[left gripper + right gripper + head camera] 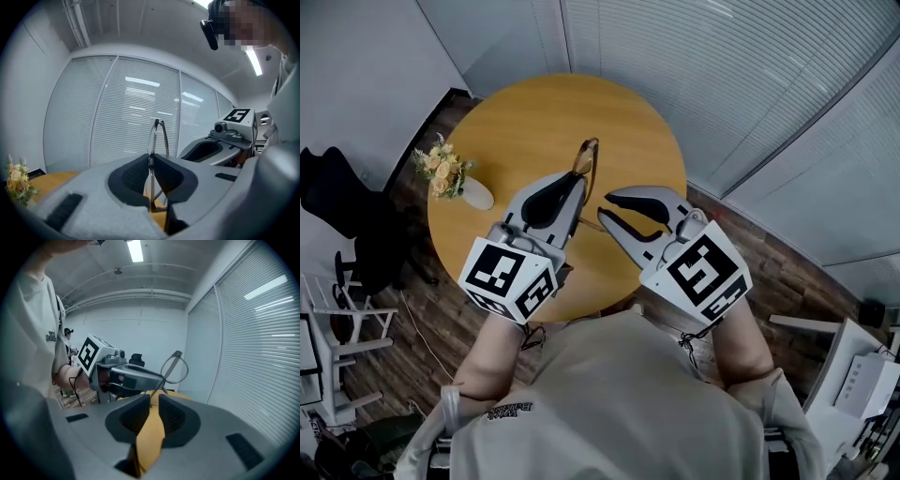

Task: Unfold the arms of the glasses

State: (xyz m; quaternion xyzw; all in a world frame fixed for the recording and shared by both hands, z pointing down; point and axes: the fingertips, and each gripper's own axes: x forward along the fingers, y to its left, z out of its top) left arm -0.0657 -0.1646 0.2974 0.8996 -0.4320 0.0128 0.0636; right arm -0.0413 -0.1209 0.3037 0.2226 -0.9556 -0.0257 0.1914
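Left tongs [151, 161] pinching glasses [175, 367] upright, steadying frame; right tongs [604, 206], 3 o'clock, spread, empty, poised for arm.

The head view looks steeply down from above the person's shoulders. It takes in the whole round counter [534, 122], with the left tongs [579, 187] and right tongs [606, 208] over its near part. The left gripper view sits low and close behind its own jaws, facing level toward the far window blinds [136, 108], with the right tongs at its right. The right gripper view sits just as close behind its jaws, facing far and leftward, slightly down across the counter. Both gripper views share the glasses [158, 138], seen close up, and each catches the other tongs.
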